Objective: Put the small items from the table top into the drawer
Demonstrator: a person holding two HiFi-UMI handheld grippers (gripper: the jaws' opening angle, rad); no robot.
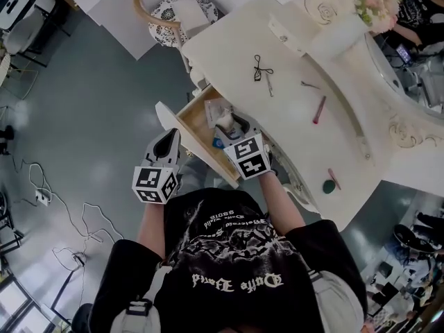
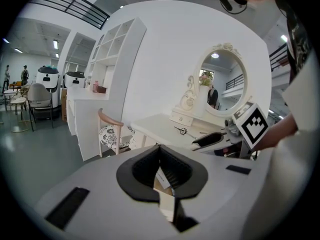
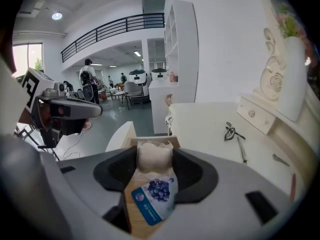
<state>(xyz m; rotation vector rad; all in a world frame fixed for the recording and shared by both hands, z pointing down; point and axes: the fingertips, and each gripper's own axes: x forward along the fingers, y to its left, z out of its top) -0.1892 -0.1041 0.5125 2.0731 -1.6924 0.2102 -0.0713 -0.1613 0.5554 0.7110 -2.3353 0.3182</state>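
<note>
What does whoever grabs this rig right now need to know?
Left gripper: shut, empty, beside the open wooden drawer.
Right gripper: shut on a white sachet with blue label, over the drawer, not yet released.
To move, on the white table top: black looped item, thin metal stick, red pen, dark green round disc.

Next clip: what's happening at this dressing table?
A person with a gripper in each hand is clearing a white dressing table into its open drawer. The right gripper is over the drawer with a blueberry-print packet between its fingers; whether they press on it is unclear. The left gripper, fingers together and empty, is beside the drawer front. Scissors, a red pen and a green disc lie on top.
</note>
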